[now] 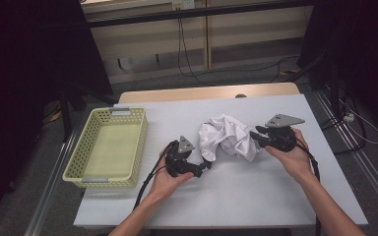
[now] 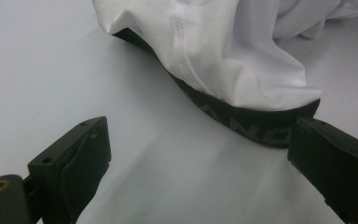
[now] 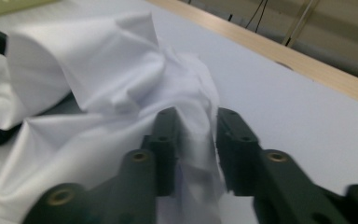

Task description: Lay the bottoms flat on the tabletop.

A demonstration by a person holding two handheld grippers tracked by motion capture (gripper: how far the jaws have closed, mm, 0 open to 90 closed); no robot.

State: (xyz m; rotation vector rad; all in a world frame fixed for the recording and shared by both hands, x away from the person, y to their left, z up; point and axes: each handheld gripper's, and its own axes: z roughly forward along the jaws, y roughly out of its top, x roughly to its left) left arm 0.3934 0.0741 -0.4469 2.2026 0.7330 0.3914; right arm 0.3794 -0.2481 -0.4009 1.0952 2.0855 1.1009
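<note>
A crumpled white garment (image 1: 229, 137) with a black lettered waistband (image 2: 242, 119) lies in the middle of the white table (image 1: 236, 196). My left gripper (image 1: 205, 164) rests at the garment's near left corner, and in the left gripper view it (image 2: 198, 140) stands wide open. The waistband's end lies just in front of its right jaw, and nothing is held. My right gripper (image 1: 255, 133) is at the garment's right side. In the right gripper view it (image 3: 198, 135) is shut on a raised fold of the white cloth (image 3: 121, 88).
A pale yellow-green plastic basket (image 1: 86, 147) sits at the table's left edge, and nothing shows inside it. The table's wooden back edge (image 1: 206, 92) runs behind the garment. Cables lie on the floor beyond, with dark curtains on both sides.
</note>
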